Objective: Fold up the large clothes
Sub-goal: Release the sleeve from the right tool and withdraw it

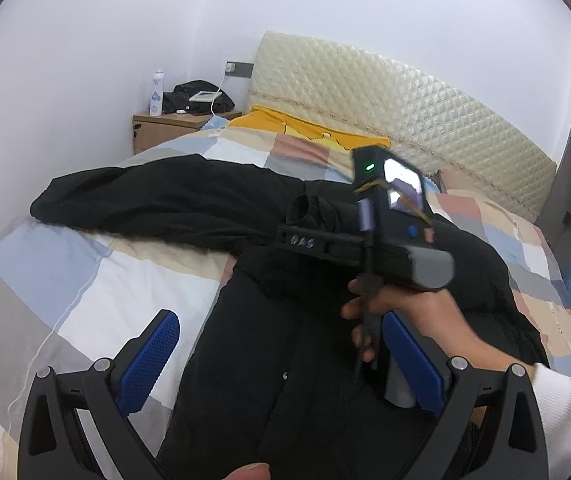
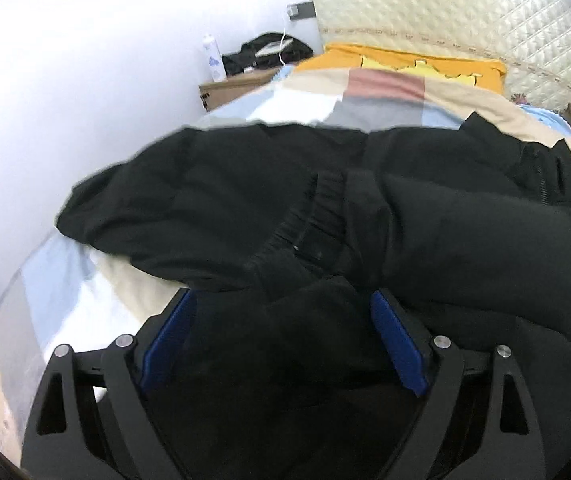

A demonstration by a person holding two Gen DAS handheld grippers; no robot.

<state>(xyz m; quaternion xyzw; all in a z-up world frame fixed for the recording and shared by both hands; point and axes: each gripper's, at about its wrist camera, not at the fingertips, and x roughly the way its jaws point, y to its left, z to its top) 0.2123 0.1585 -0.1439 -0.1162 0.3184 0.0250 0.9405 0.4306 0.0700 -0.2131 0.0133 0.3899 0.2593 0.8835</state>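
Bed point(image 1: 65, 280) with patchwork quilt carries a black jacket point(image 1: 285, 340) spread across it, one sleeve point(image 1: 133, 196) stretched out toward the wall side, body lying toward the camera. Step in hand, by my read: sleeve fold-in, early in the task, since the jacket is mostly unfolded. Right gripper point(image 2: 281, 320) is low on the jacket, fingers point(image 2: 395, 340) spread with black cloth bunched between them near an elastic cuff point(image 2: 309, 216); can't tell if the pads actually pinch it. In the left view the right gripper point(image 1: 365, 240) is over the jacket middle, its tips hidden. Left gripper point(image 1: 281, 360) hovers over the lower jacket, fingers point(image 1: 149, 356) wide apart, holding nothing. Next move likely needs a firm close on the cuff, then carrying it across the body, left pinning the cloth. Yellow garment point(image 1: 309, 128) at the headboard. Nightstand point(image 1: 173, 124) has a bottle point(image 1: 156, 92) and dark bag point(image 1: 197, 98); no containers with visible contents.
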